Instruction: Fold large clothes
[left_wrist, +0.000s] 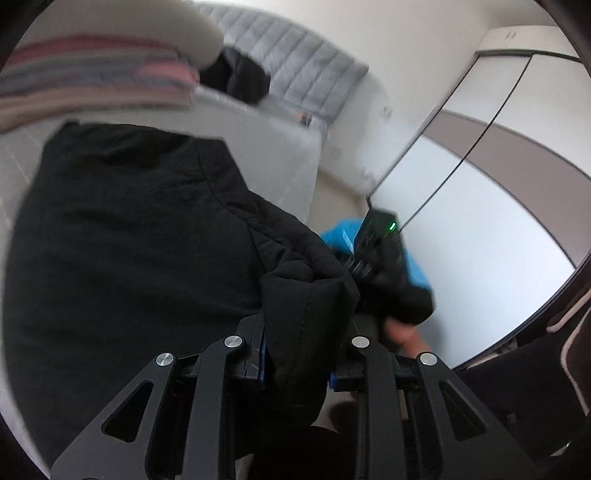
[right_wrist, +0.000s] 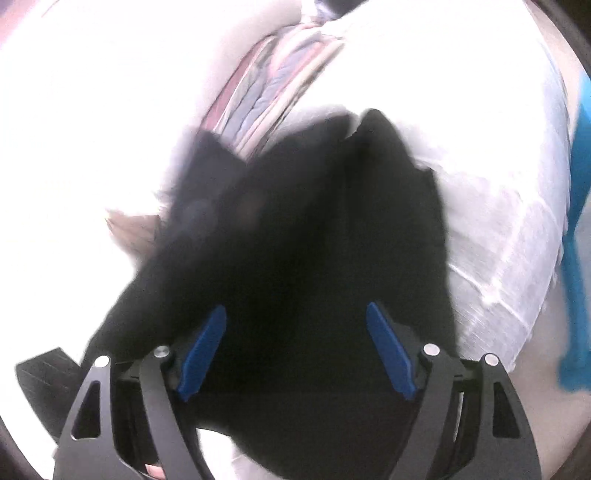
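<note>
A large black padded garment (left_wrist: 129, 236) lies over the white bed (left_wrist: 266, 147). My left gripper (left_wrist: 299, 354) is shut on a bunched fold of the black garment, which fills the gap between its fingers. In the right wrist view the same black garment (right_wrist: 314, 240) is blurred and fills the middle. My right gripper (right_wrist: 295, 350) is open, its blue pads (right_wrist: 388, 350) wide apart over the black cloth, not pinching it. The right gripper also shows in the left wrist view (left_wrist: 376, 251), held by a blue-sleeved arm.
A stack of folded striped clothes (left_wrist: 96, 74) sits at the upper left of the bed, also in the right wrist view (right_wrist: 273, 85). A grey quilted headboard (left_wrist: 295, 62), another dark item (left_wrist: 243, 77), and wardrobe doors (left_wrist: 480, 206) at the right.
</note>
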